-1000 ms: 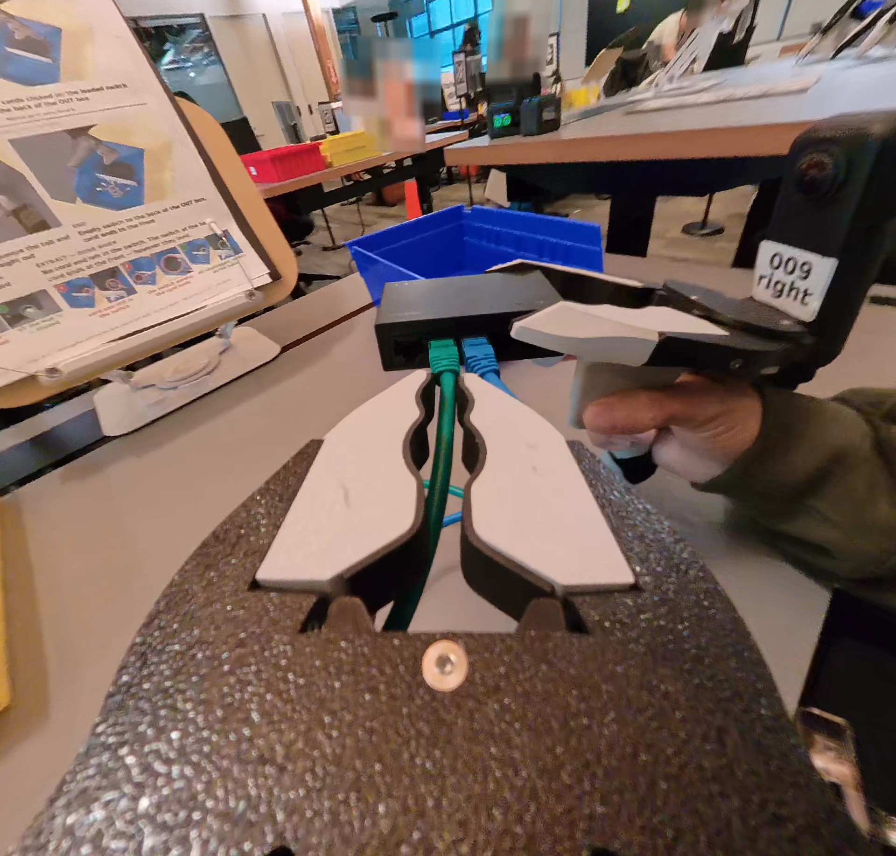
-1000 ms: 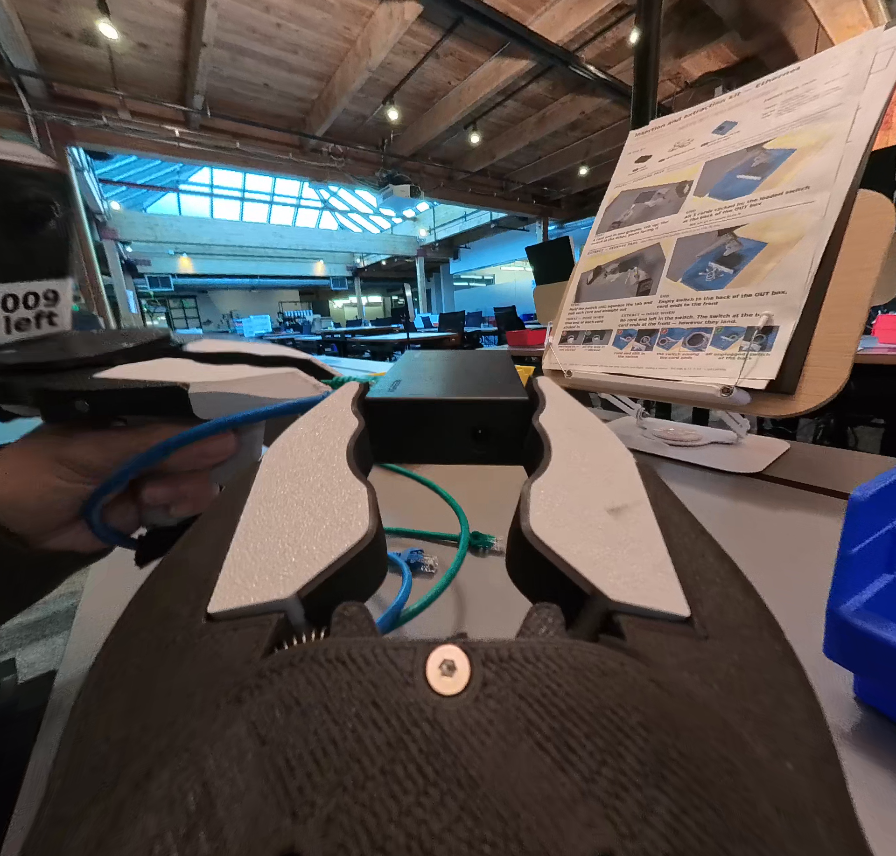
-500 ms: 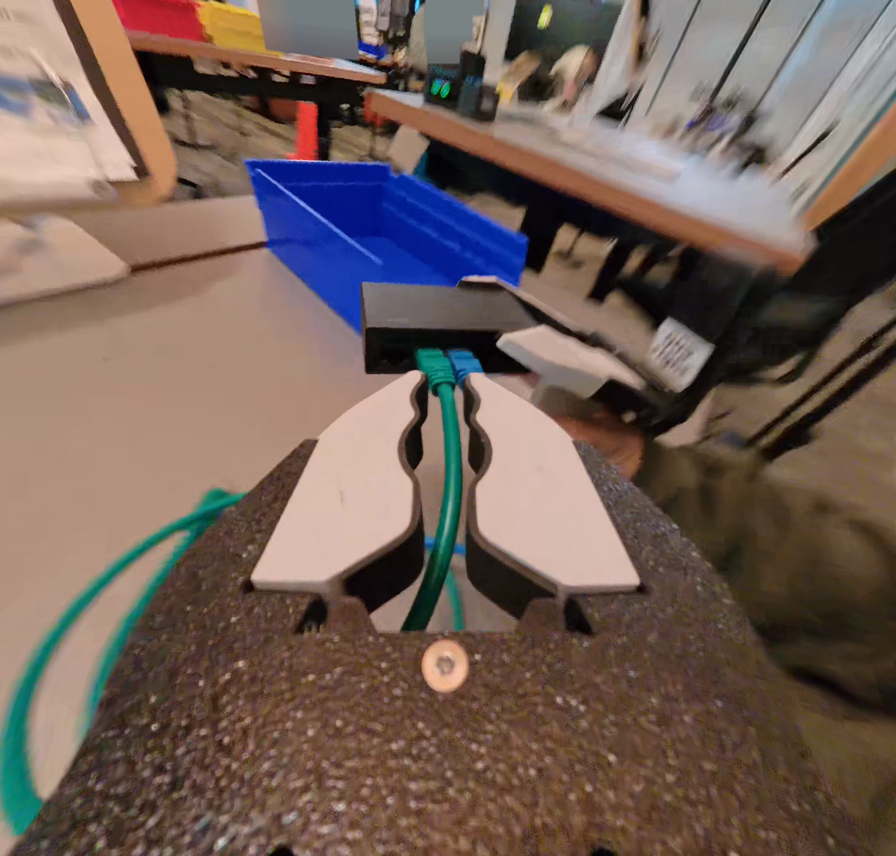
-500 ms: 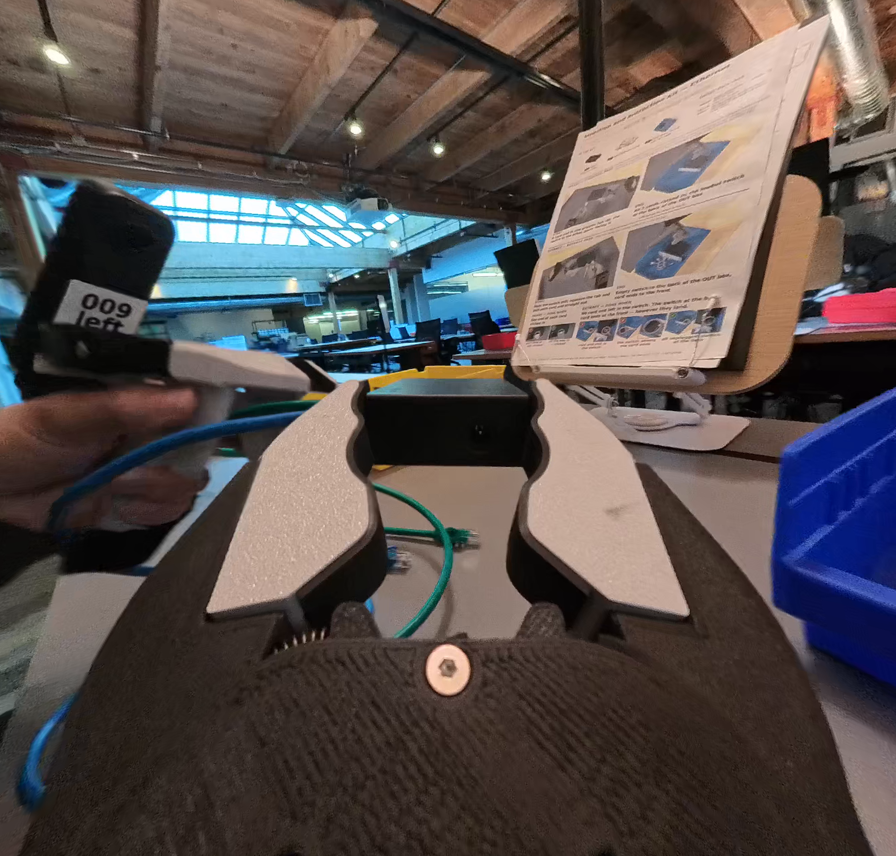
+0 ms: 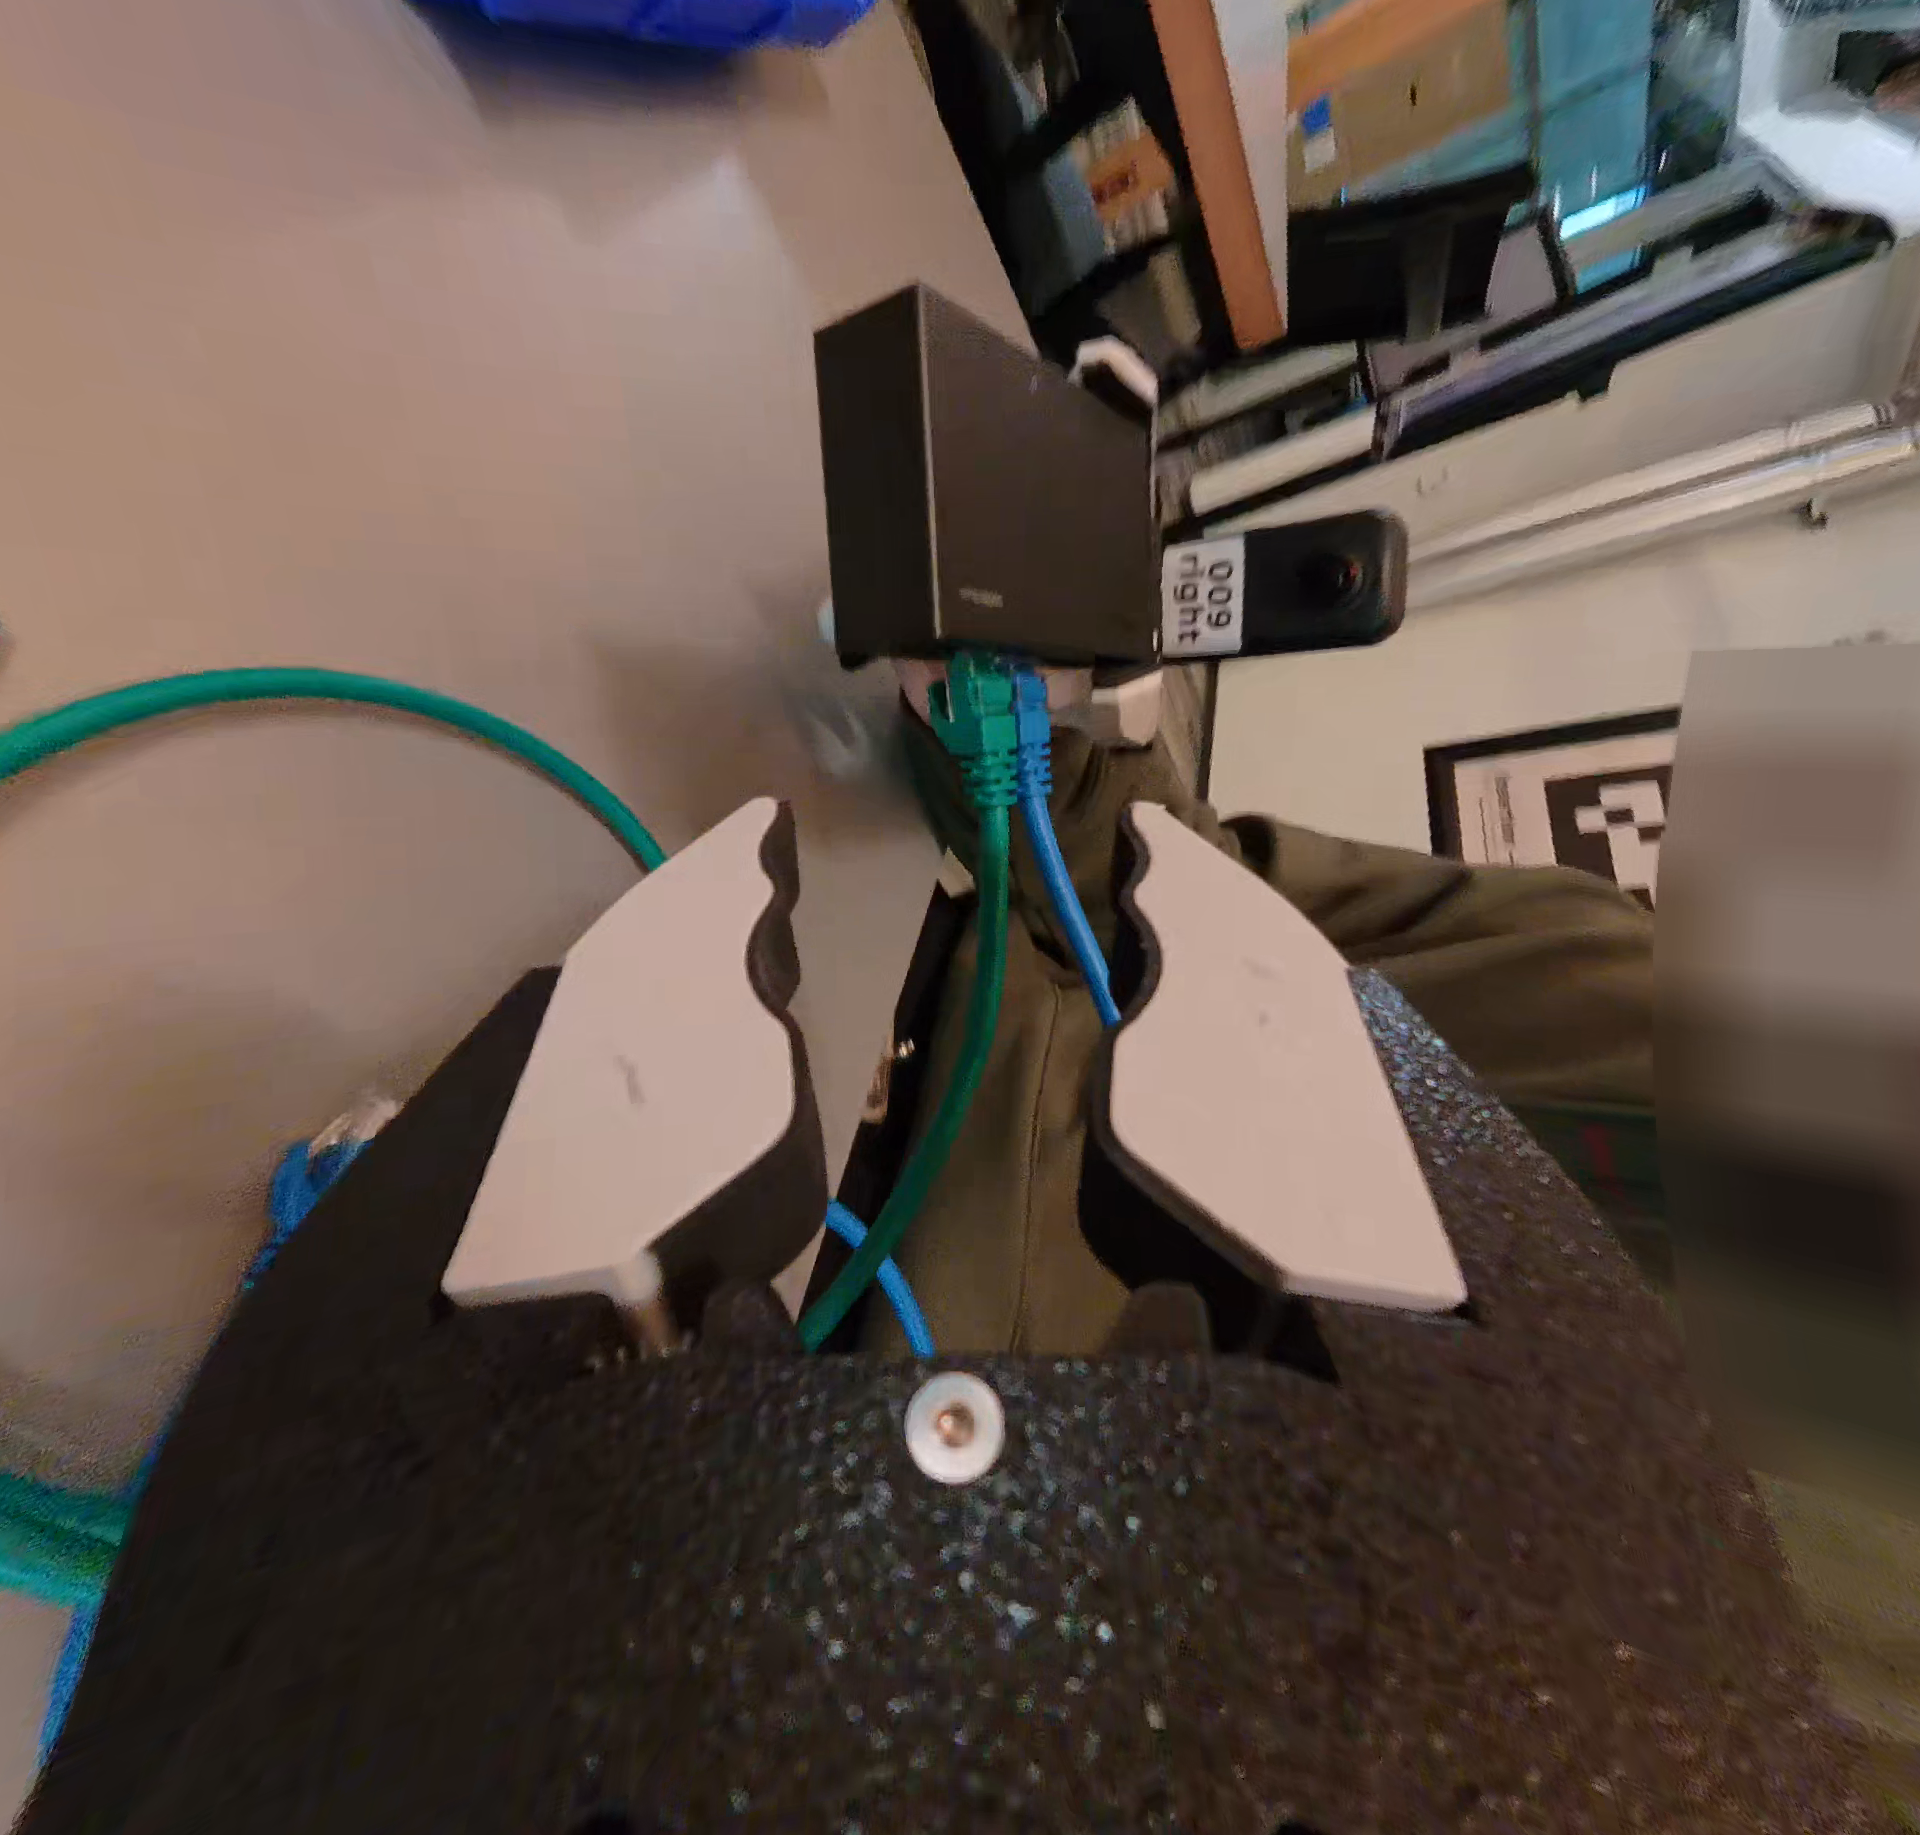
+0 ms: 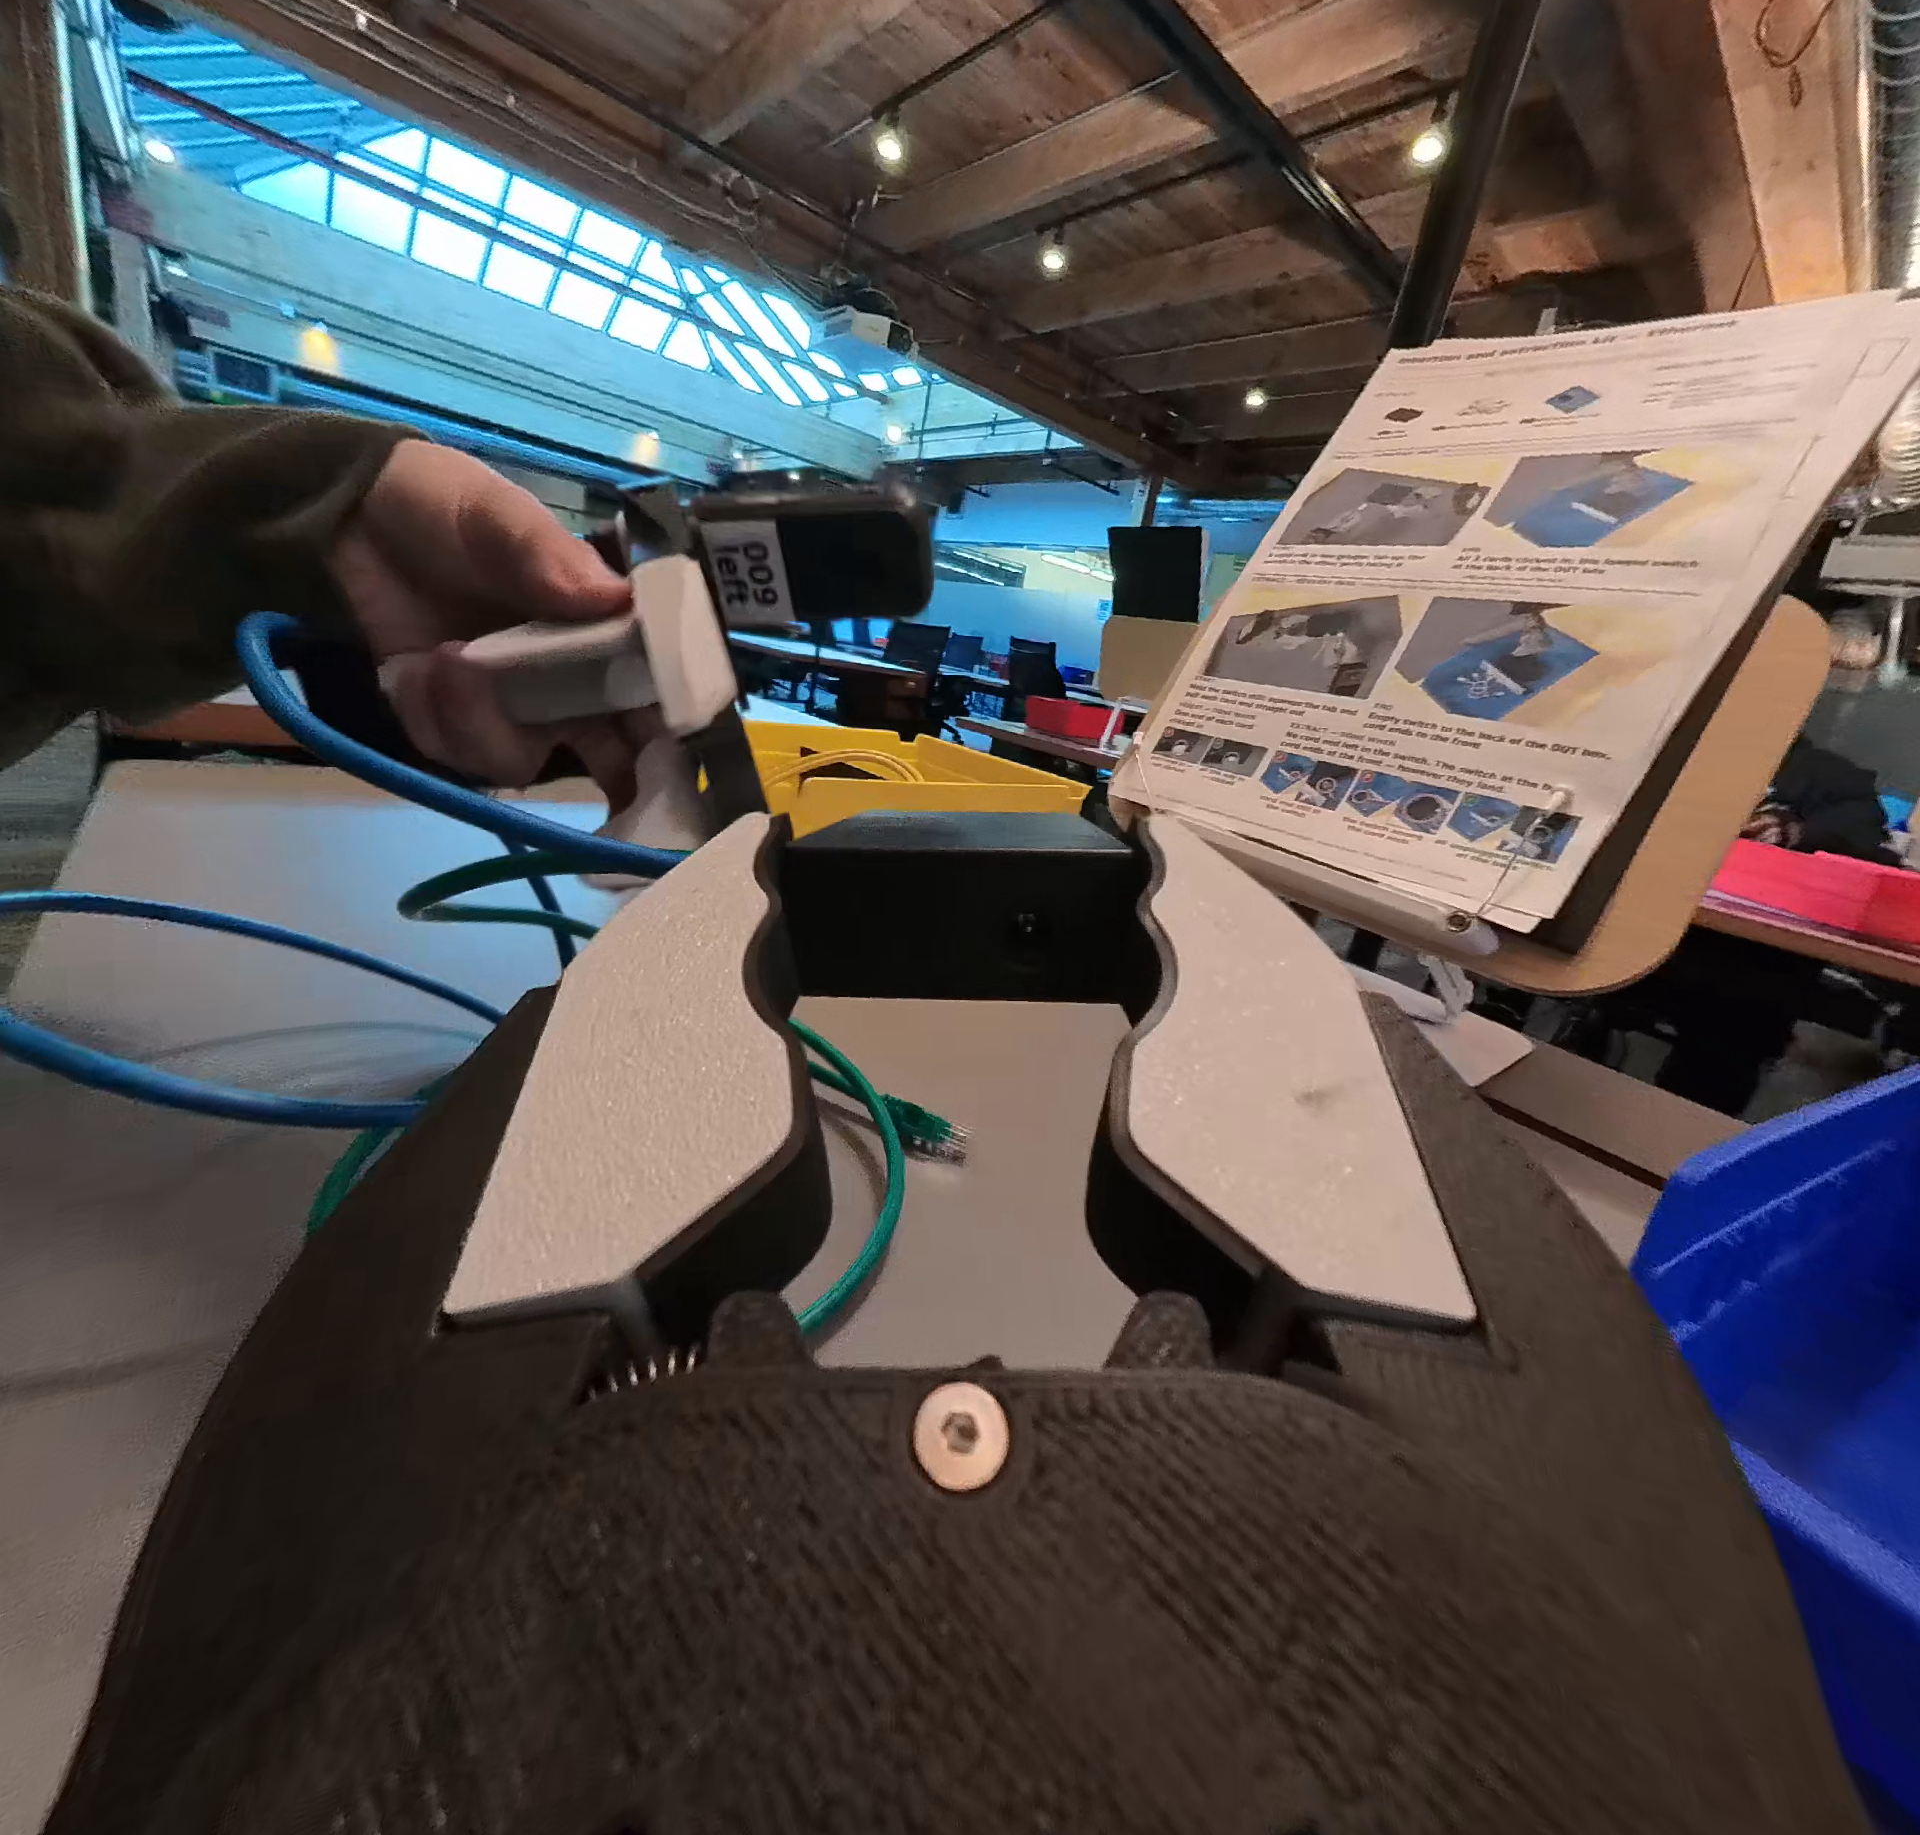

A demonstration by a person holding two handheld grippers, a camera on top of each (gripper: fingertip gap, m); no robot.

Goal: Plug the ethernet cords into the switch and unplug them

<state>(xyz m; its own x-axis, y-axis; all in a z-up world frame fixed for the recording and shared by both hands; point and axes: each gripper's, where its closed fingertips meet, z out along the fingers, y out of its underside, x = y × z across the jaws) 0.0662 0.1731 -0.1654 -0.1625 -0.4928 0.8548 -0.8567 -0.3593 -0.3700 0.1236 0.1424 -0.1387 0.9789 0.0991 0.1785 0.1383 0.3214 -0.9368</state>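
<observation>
The left hand-held gripper (image 5: pixel 956 912) has released the green cord (image 5: pixel 982 1006), jaws now wide; the right (image 6: pixel 961 907) clamps the black switch (image 6: pixel 961 902).

The left wrist view is looking forward along its own fingers at the port face of the small black box-shaped switch (image 5: pixel 977 497), close to it and rolled hard sideways, so the grey tabletop (image 5: pixel 364 435) is standing like a wall left of the switch. The right wrist view is facing the switch (image 6: pixel 961 918) from the opposite, plain side, level and very near, tilting up toward the timber ceiling behind it. Both views are sharing the switch, the tabletop around it, the blue plastic bin (image 6: pixel 1808 1370) beside it, and each other's camera beyond the switch.
</observation>
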